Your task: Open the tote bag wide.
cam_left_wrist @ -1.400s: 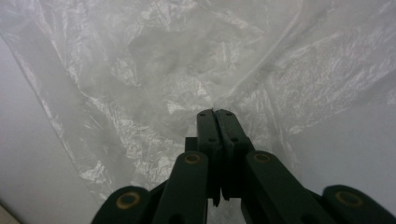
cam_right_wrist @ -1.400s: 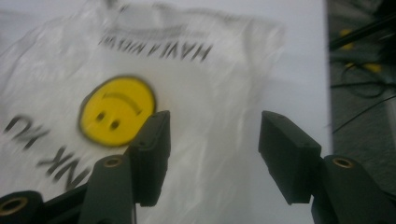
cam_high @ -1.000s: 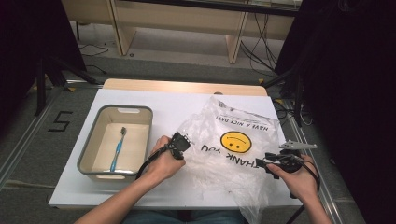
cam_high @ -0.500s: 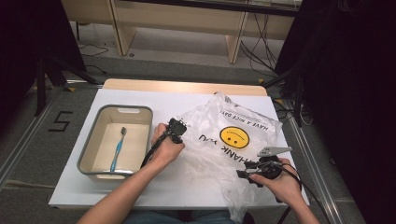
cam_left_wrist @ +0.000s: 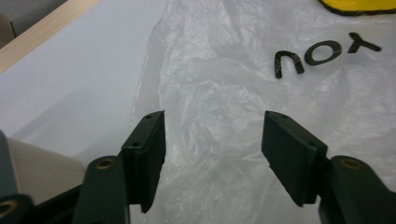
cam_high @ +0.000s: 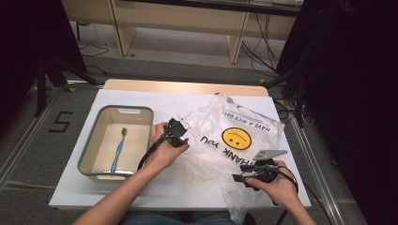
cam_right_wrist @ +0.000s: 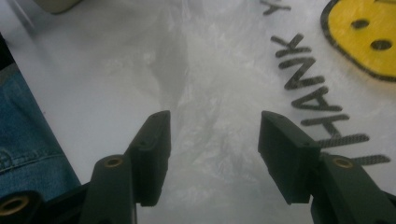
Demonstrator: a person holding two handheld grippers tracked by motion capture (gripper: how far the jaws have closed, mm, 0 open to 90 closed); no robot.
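Plastic bag (cam_high: 230, 140): spread flat on the white table (cam_high: 187, 101), right of the grey tub (cam_high: 117, 140).
Left gripper (cam_left_wrist: 212, 154): jaws spread, held over the bag's left edge.
Right gripper (cam_right_wrist: 212, 154): jaws spread, held over the bag's near corner.

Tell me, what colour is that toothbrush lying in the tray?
Blue, with a dark head. The toothbrush shows best in the high view, inside the grey tray.

Thin crinkled glossy plastic bag (cam_high: 234, 140)
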